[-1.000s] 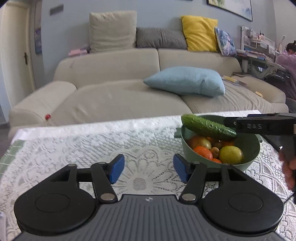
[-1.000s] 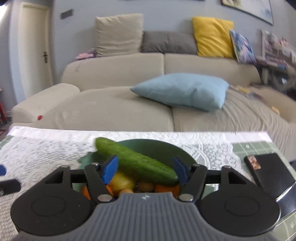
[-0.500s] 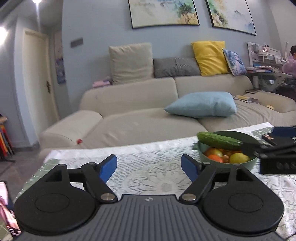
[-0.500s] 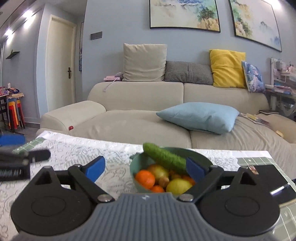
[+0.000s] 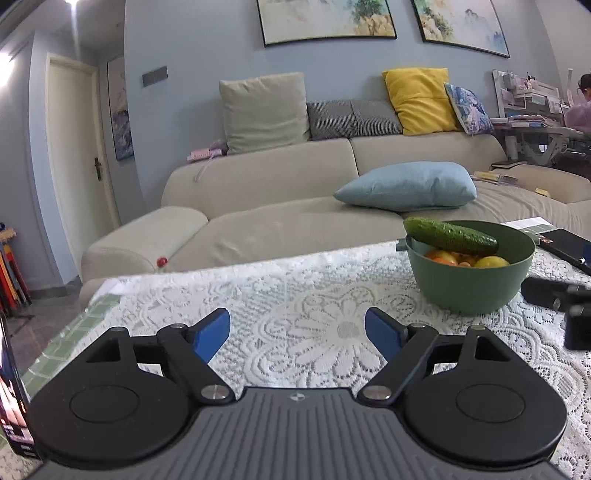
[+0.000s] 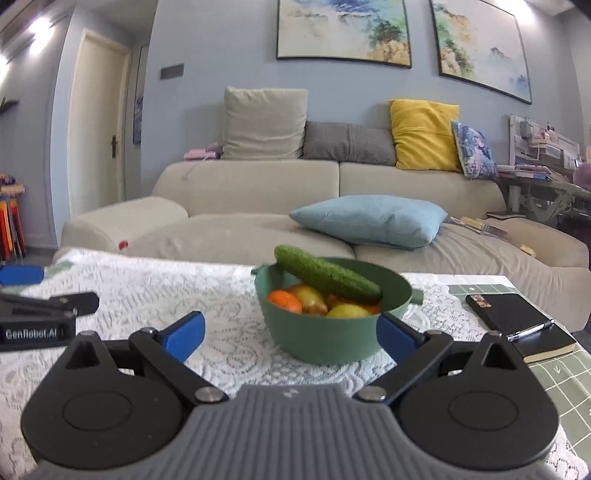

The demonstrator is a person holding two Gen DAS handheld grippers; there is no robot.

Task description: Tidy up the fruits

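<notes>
One green bowl stood on the lace cloth, with one cucumber laid across its rim. Under it lay one orange fruit in plain sight, two yellowish ones, and more too hidden to count. One black notebook carried one pen. The sofa held five cushions. Two paintings hung above.
</notes>
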